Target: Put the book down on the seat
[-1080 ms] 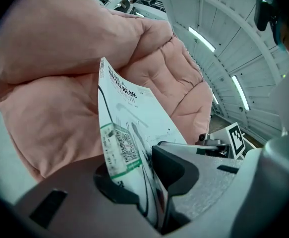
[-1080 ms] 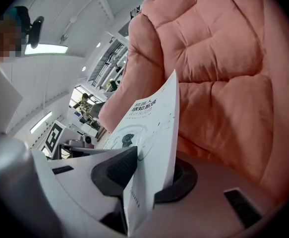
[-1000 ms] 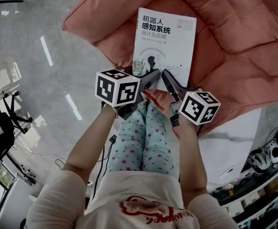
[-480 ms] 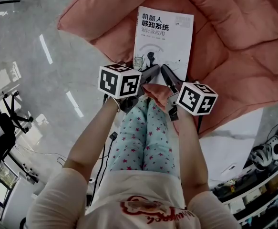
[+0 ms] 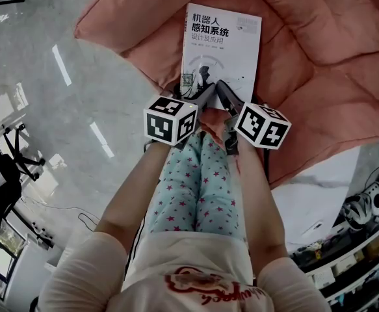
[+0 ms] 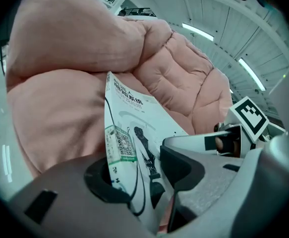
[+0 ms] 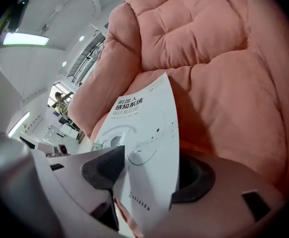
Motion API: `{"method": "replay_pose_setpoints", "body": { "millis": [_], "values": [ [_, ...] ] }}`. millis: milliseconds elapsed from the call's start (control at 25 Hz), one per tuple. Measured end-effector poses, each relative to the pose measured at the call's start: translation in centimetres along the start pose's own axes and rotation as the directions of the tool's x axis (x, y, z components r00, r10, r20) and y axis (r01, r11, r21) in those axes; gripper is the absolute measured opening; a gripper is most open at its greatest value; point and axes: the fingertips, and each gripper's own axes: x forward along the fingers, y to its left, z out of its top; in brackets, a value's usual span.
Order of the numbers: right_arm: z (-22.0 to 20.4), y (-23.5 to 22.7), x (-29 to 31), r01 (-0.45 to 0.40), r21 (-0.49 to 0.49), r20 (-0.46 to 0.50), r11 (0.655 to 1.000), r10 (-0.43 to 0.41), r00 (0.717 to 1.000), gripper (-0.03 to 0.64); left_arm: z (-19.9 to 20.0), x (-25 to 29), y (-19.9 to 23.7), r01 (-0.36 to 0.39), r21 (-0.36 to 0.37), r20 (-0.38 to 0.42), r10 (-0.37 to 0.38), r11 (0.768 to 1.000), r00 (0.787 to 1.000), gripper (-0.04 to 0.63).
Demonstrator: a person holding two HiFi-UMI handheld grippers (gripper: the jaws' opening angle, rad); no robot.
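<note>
Left gripper (image 6: 139,170) and right gripper (image 7: 149,177) have just been opening. The fingers have let go, and the book (image 5: 222,51) sits loose in both gaps. It's flat on the pink seat (image 5: 319,77), with its long side running straight away from them and its near short edge between the fingers. Neither's nearer, so just back out. It reads 机器人感知系统 / 设计及应用, and there's a QR sticker (image 6: 118,143) at the left corner.

The person's left forearm (image 5: 134,187) and right forearm (image 5: 254,194) stretch forward side by side. The grey two-jaw left gripper (image 5: 203,99) and its twin, the right gripper (image 5: 227,99), tilt downward with their tips converging. Both pairs of jaws have just been opening, and the near edge of the white paperback book (image 5: 222,44) sits loose between them.
</note>
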Motion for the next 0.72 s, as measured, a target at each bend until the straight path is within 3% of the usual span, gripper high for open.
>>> {"method": "replay_pose_setpoints", "body": {
  "millis": [120, 240, 600, 720],
  "values": [
    [0.4, -0.1, -0.1, 0.006, 0.027, 0.013, 1.000, -0.007, 1.000, 0.324, -0.3, -0.4, 0.3, -0.033, 0.011, -0.002, 0.033, 0.999, 0.999, 0.218],
    [0.5, 0.0, -0.3, 0.028, 0.012, 0.018, 1.000, -0.028, 0.999, 0.350, -0.3, -0.9, 0.8, -0.082, 0.017, 0.002, 0.082, 0.996, 0.997, 0.228],
    [3.1, 1.0, -3.9, 0.102, -0.140, 0.152, 0.985, -0.081, 0.985, 0.364, -0.8, -4.7, 2.7, -0.266, -0.006, 0.056, 0.265, 0.964, 0.963, 0.232],
    [4.1, 2.3, -5.8, 0.123, -0.202, 0.192, 0.972, -0.084, 0.978, 0.364, 0.2, -6.6, 1.8, -0.274, -0.027, 0.102, 0.275, 0.961, 0.956, 0.232]
  ]
}}
